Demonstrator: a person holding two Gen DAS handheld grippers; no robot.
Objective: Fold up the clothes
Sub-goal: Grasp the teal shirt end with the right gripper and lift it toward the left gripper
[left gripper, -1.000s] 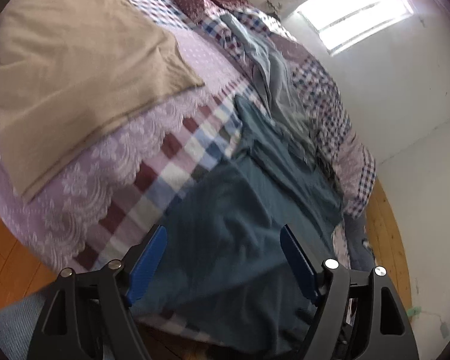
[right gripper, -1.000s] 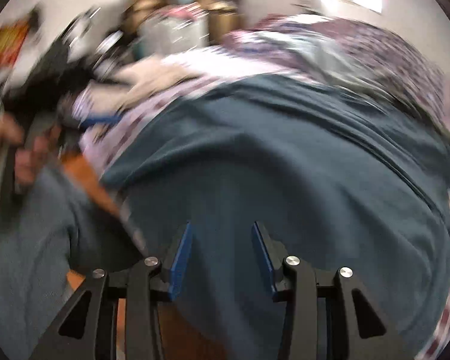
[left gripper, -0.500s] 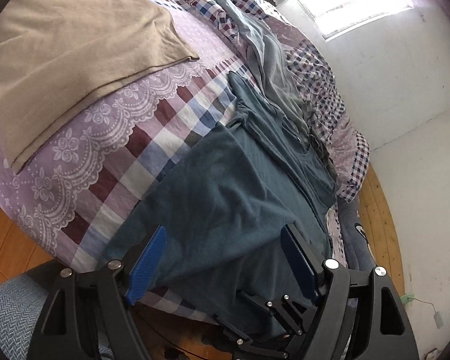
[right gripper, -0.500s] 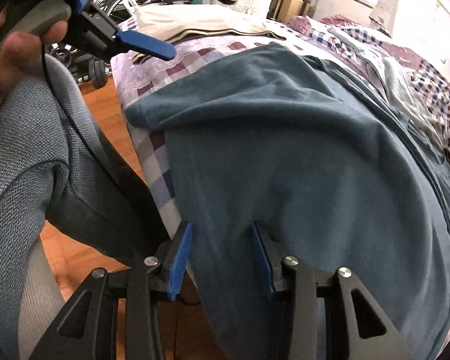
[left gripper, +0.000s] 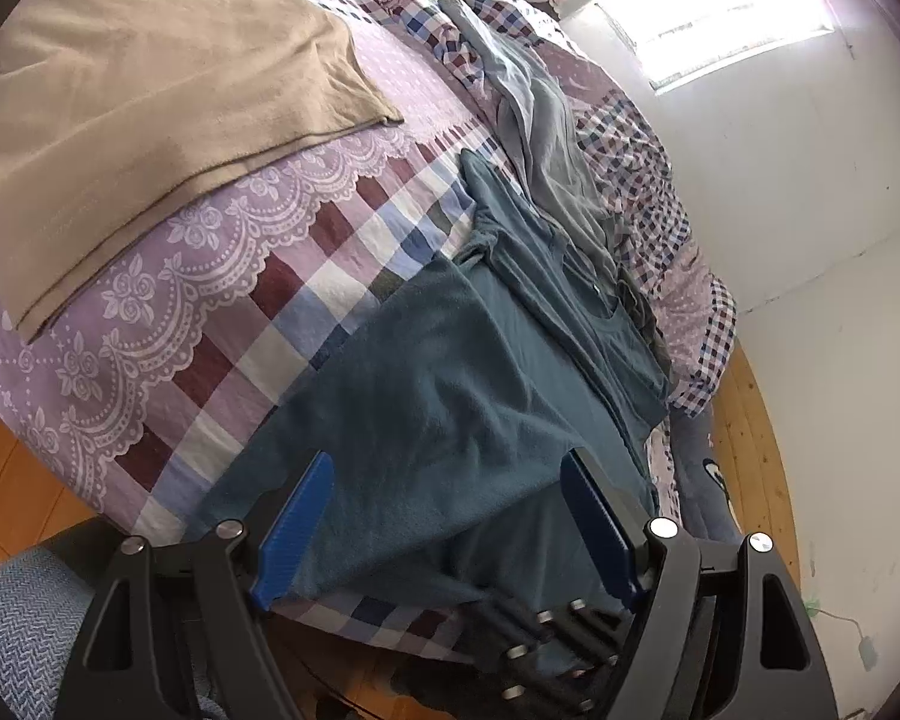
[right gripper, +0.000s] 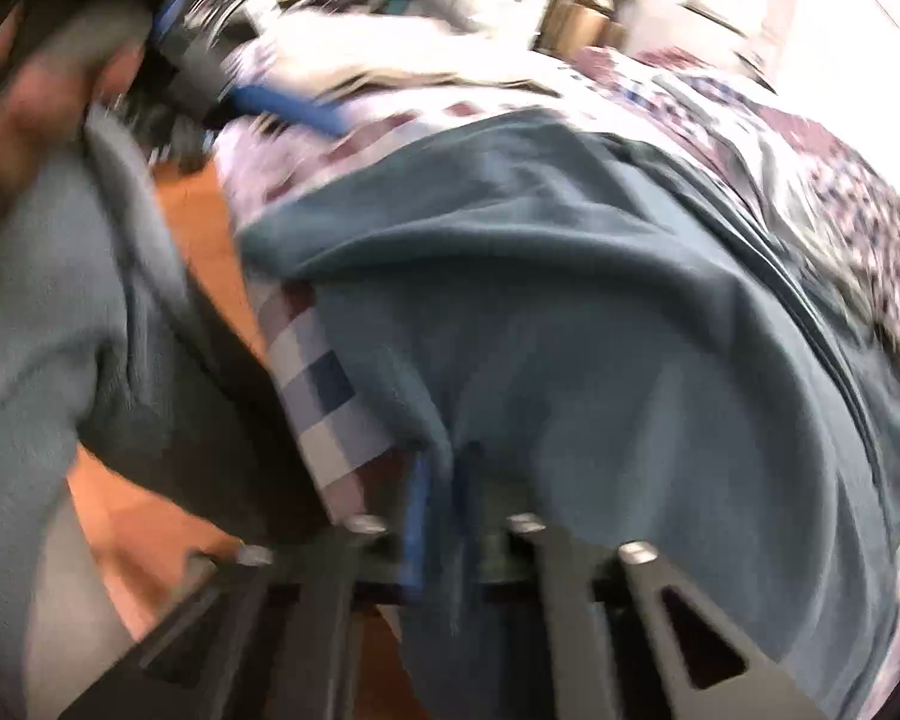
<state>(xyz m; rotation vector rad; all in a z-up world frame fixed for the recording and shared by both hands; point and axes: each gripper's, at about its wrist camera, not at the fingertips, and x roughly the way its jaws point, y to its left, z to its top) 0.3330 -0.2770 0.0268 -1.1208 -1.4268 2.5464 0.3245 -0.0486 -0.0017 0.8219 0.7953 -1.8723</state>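
Observation:
A teal shirt (left gripper: pixel 450 396) lies spread across the checked bed cover, its hem hanging over the near edge. My left gripper (left gripper: pixel 447 516) hovers open above the shirt's lower left part, blue fingers wide apart with nothing between them. In the blurred right wrist view my right gripper (right gripper: pixel 441 498) is shut on the teal shirt (right gripper: pixel 570 312) at its hem, cloth pinched between the blue pads. The left gripper (right gripper: pixel 282 105) shows at upper left of that view, held by a hand (right gripper: pixel 24 114).
A folded beige garment (left gripper: pixel 150 96) lies on the lilac lace-print part of the bed (left gripper: pixel 168 294). A grey garment (left gripper: pixel 540 138) is crumpled beyond the teal shirt. Wooden floor (left gripper: pixel 762 414) surrounds the bed. A person's grey trouser leg (right gripper: pixel 60 312) is close at left.
My right gripper has closed on the teal shirt's hem; half a second ago its fingers stood apart. The left gripper has held nearly still above the shirt.

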